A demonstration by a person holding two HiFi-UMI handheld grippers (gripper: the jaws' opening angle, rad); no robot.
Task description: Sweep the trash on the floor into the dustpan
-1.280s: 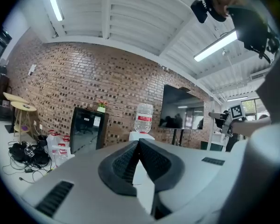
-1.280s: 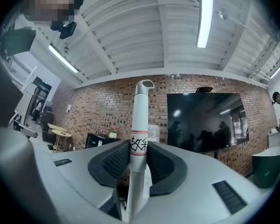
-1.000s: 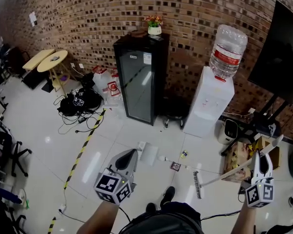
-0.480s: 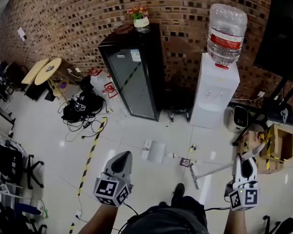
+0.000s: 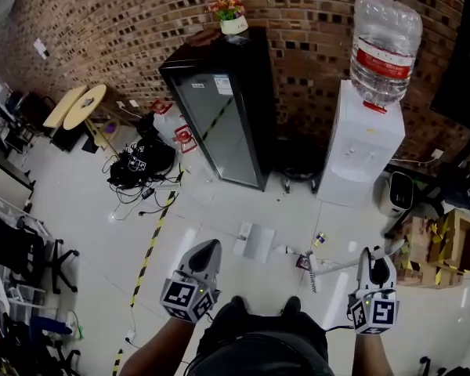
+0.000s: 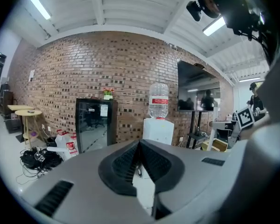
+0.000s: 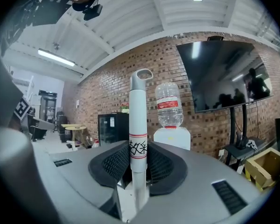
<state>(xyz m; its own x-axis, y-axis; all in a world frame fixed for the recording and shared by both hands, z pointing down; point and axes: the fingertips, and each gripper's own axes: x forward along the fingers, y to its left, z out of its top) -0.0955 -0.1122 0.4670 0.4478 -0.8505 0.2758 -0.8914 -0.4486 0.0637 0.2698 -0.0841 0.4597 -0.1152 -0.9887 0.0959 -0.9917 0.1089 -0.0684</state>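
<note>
My right gripper (image 5: pixel 372 258) is shut on the white broom handle (image 5: pixel 346 265), which slants down to the small broom head (image 5: pixel 312 279) on the tiled floor by my feet. In the right gripper view the handle (image 7: pixel 138 125) stands upright, clamped in that gripper (image 7: pixel 139 167). A white dustpan (image 5: pixel 255 241) lies flat on the floor ahead. Small bits of trash (image 5: pixel 304 262) and a scrap (image 5: pixel 319 240) lie between the dustpan and the broom head. My left gripper (image 5: pixel 207 247) hangs shut and holds nothing, level with the dustpan's near left side; in its own view the left gripper (image 6: pixel 140 167) shows closed jaws.
A black glass-door fridge (image 5: pixel 227 116) with a potted plant (image 5: pixel 232 14) and a water dispenser (image 5: pixel 364 151) stand against the brick wall. Tangled cables (image 5: pixel 137 163), yellow-black floor tape (image 5: pixel 153 241), office chairs (image 5: pixel 19 249) at left, cardboard boxes (image 5: pixel 446 249) at right.
My right gripper has drawn in toward my body and leftward, pulling the broom head closer to my feet. The left gripper has barely moved. The head view has shifted.
</note>
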